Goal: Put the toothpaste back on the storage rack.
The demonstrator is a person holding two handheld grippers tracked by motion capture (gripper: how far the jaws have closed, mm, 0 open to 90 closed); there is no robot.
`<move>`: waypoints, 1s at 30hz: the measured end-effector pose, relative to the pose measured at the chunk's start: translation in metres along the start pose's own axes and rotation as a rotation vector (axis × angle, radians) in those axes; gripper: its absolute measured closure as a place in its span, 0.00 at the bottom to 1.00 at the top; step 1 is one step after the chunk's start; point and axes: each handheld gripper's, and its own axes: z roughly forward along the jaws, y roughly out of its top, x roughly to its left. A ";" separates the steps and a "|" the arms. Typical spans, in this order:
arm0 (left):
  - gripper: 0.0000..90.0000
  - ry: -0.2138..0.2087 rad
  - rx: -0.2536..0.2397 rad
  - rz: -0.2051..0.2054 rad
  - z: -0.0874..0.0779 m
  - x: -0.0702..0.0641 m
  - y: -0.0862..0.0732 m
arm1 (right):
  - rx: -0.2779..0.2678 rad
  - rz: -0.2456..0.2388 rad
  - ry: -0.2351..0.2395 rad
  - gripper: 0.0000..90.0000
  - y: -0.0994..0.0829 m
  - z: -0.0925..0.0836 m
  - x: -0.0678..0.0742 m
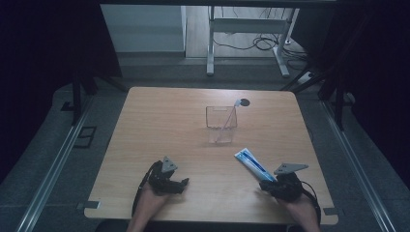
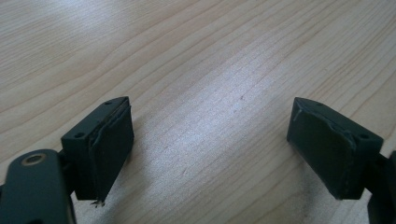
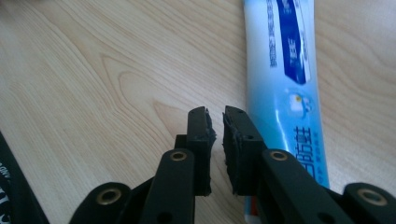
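In the high view, the toothpaste tube [image 1: 254, 164] lies flat at the lower right of the table [image 1: 159, 121], its near end just at the right gripper [image 1: 270, 186], likely set within easy reach for pickup; the left gripper [image 1: 181, 183] rests at the lower left, well apart from it. A clear cup [image 1: 221, 124] stands near the centre with a toothbrush [image 1: 228, 121] leaning in it, and open wood lies between cup and tube. In the left gripper view, the jaws stand spread wide over bare table [image 2: 196, 70], holding nothing. In the right gripper view, the right gripper [image 3: 218, 126] has its jaws nearly together, a thin gap between them and nothing in it; the toothpaste tube [image 3: 285, 88] runs up the frame's right side, beside the jaws and partly under the right one.
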 end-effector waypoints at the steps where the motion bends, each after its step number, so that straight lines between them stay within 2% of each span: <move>1: 0.16 0.000 0.000 0.000 0.000 0.000 0.000 | -0.001 -0.005 -0.002 0.86 0.002 -0.001 0.001; 5: 0.16 0.000 0.000 0.000 0.000 0.000 0.000 | 0.000 -0.013 -0.005 0.80 0.008 -0.008 0.001; 8: 0.16 0.000 0.000 -0.001 0.000 0.000 0.000 | 0.029 -0.023 -0.007 0.75 0.013 -0.011 -0.002; 14: 0.16 0.000 0.000 0.000 0.000 0.000 0.000 | 0.050 0.015 0.002 0.68 0.017 -0.013 -0.014; 16: 0.16 0.000 0.000 0.000 0.000 0.000 0.000 | 0.054 0.018 -0.009 0.65 0.019 -0.013 -0.016; 23: 0.16 0.000 -0.001 -0.001 0.000 0.000 0.000 | 0.094 0.006 -0.044 0.57 0.028 -0.009 -0.020; 30: 0.16 0.000 -0.002 -0.005 0.000 0.000 0.000 | 0.146 -0.010 -0.052 0.52 0.037 0.002 -0.023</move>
